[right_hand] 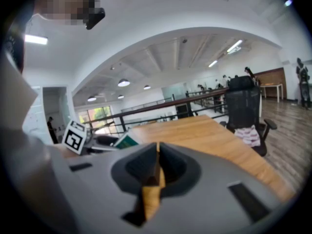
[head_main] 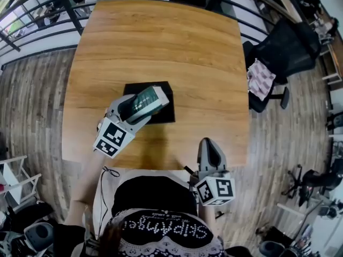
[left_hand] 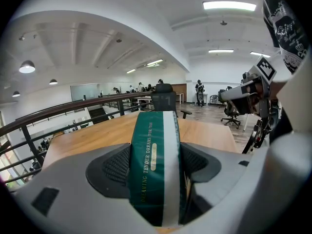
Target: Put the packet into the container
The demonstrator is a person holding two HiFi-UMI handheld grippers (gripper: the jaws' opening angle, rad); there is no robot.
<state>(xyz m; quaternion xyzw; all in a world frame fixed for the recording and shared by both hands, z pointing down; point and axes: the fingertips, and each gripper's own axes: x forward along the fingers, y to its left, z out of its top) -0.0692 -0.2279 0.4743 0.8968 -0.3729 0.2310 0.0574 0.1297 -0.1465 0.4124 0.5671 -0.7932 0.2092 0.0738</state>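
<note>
The green-and-white foil packet [head_main: 148,101] sits pinched between the jaws of the left gripper [head_main: 135,109], held above the flat black square container [head_main: 163,114] on the wooden counter [head_main: 161,42]. Its long axis runs along the jaws, pointing away from the person. The right gripper [head_main: 209,151], jaws pressed together, hangs at the counter's near edge.

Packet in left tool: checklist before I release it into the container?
1. Packet clamped between the left tool's jaws: ok.
2. Packet lined up over the black container: ok; it overlaps it in the head view.
3. Packet's height above the container: cannot tell.
4. Container interior free under the packet: cannot tell; the tool and the packet cover part of it.
5. Right tool out of the way: ok; it is shut, holds nothing, and sits at the table's near edge.
</note>
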